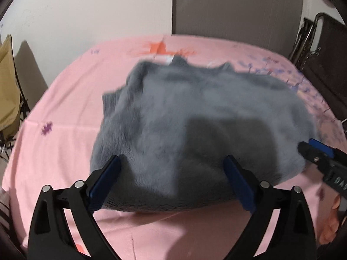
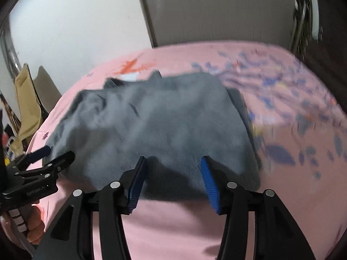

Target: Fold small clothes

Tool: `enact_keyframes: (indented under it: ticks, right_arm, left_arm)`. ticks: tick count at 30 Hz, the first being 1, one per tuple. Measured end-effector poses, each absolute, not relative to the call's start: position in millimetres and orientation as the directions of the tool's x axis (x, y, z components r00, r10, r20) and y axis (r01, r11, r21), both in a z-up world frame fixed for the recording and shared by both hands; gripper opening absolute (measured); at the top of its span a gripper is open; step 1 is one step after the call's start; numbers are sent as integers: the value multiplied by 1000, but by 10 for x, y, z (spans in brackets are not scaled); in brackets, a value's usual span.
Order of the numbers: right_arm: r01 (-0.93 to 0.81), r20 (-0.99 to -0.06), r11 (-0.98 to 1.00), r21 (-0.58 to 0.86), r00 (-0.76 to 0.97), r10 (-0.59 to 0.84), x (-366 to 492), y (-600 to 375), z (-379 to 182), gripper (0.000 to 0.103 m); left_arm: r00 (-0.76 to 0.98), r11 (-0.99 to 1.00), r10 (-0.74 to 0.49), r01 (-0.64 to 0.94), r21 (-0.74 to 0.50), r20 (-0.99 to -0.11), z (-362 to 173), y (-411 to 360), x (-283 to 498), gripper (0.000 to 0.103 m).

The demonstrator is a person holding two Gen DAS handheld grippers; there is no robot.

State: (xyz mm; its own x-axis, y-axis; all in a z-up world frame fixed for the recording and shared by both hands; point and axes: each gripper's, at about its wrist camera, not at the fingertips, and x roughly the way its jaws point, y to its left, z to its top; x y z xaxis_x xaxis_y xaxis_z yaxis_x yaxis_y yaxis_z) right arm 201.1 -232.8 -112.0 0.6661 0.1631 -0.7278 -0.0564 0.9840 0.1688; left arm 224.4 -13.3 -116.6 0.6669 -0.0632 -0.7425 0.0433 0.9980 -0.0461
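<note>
Evidently soft and limp, the grey fleece garment [image 1: 195,119] suits hemline grips; left gripper [image 1: 171,162] and right gripper [image 2: 173,162] gape wide.

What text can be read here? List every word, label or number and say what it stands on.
"DA": white letters on the right gripper body in the left wrist view, cut off at the frame edge.
Small pale lettering on the left gripper body in the right wrist view: too blurred to read.
Nothing on the grey garment.
</note>
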Motion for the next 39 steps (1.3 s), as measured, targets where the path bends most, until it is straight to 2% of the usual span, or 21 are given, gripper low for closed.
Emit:
enact_keyframes:
  ticks: [4, 9, 18, 23, 25, 28, 30, 34, 39]
  right_arm:
    - [-68, -733, 986, 155, 661, 161, 2023, -2312, -1146, 53]
    - [-57, -717, 985, 160, 680, 155, 1989, -2282, -1073, 53]
    - [-108, -689, 987, 118, 707, 160, 2033, -2006, -910, 54]
    - [-123, -714, 989, 86, 684, 147, 2109, -1878, -1029, 62]
    - [-122, -730, 989, 88, 667, 147, 2146, -1885, -1142, 65]
    - [-125, -727, 989, 80, 671, 144, 2121, -1877, -1121, 65]
    - [-119, -712, 988, 96, 686, 152, 2074, -1906, -1049, 65]
    - [-141, -690, 981, 130, 698, 192, 1982, -1869, -949, 65]
    - [-214, -684, 967, 138, 686, 249, 2058, -1538, -929, 65]
  left_arm:
    - [680, 999, -20, 44, 14, -733, -1182, -211, 2210, 96]
    - [672, 999, -52, 38, -36, -739, -1153, -133, 2201, 95]
    - [692, 998, -62, 29, -58, -719, -997, -98, 2237, 95]
    - [675, 1000, -22, 9, -22, -737, -1087, -90, 2358, 96]
    - [667, 1000, -13, 10, -9, -745, -1168, -90, 2401, 99]
    - [675, 1000, -2, 19, 14, -738, -1140, -110, 2378, 99]
    - [686, 1000, -28, 18, -22, -727, -1063, -32, 2341, 99]
    - [707, 996, 31, -82, -39, -707, -961, 289, 2358, 99]
    - [644, 977, 36, -182, -108, -764, -1070, 782, 2644, 98]
